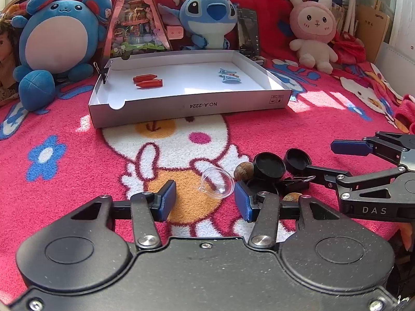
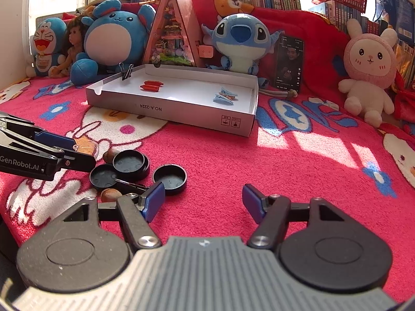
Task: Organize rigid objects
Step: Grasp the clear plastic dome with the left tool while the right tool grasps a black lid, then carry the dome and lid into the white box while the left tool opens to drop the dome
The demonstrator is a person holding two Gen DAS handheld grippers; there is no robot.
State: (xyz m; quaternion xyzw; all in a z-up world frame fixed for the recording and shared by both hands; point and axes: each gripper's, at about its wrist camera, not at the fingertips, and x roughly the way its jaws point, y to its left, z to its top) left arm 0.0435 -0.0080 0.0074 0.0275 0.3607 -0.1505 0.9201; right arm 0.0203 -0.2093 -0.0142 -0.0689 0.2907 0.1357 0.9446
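Note:
A shallow white box lid (image 1: 192, 105) (image 2: 181, 115) lies on the red blanket. It holds two red pieces (image 1: 147, 80) (image 2: 151, 86) and blue hair clips (image 1: 229, 75) (image 2: 224, 96). A black binder clip (image 1: 105, 71) (image 2: 126, 72) grips its rim. My left gripper (image 1: 205, 199) is open, just short of a clear plastic dome (image 1: 218, 182). Right of the dome lie black round caps (image 1: 269, 167) (image 2: 170, 176), walnuts (image 1: 243, 171) (image 2: 110, 194) and a loose binder clip (image 1: 295, 182). My right gripper (image 2: 203, 202) is open and empty, its left fingertip beside the nearest cap.
Plush toys line the back: a blue mouse (image 1: 57, 41), Stitch (image 1: 207, 18) and a pink rabbit (image 1: 312, 28). A triangular diorama (image 1: 136, 18) and a phone (image 2: 289, 63) stand behind the box. Bookshelves stand behind them.

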